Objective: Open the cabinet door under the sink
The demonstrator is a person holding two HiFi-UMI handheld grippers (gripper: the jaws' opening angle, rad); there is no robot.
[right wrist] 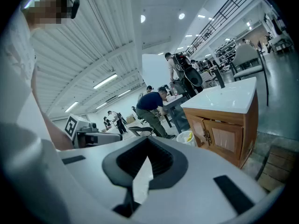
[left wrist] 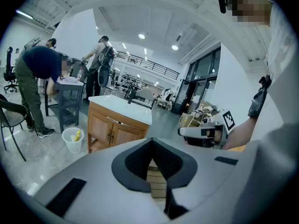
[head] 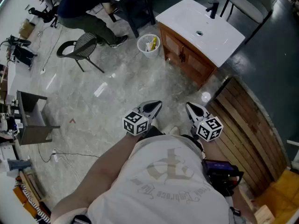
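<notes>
Head view with two gripper views. Two hand-held grippers sit at lower centre, each with one marker cube; the left gripper point(head: 157, 105) has its jaws pressed together on nothing; the right gripper point(head: 189, 106) shows the same closed, empty jaws in its own view. One wooden sink cabinet point(head: 202, 68) stands at upper right of centre, well apart from both grippers; its two doors point(head: 173, 45) are both shut; their handles are too small to make out. On top lie one white basin top point(head: 187, 14) and one black faucet point(head: 213, 8). One white waste bin point(head: 148, 45) stands just left of the cabinet; its yellow contents cannot be identified. One black chair point(head: 82, 45) is at upper left; beside it one bent person point(head: 86, 6) is cut off by the top edge. One slatted wooden platform point(head: 247, 125) fills the right side. The wearer's shirt point(head: 168, 181) hides both hands.
</notes>
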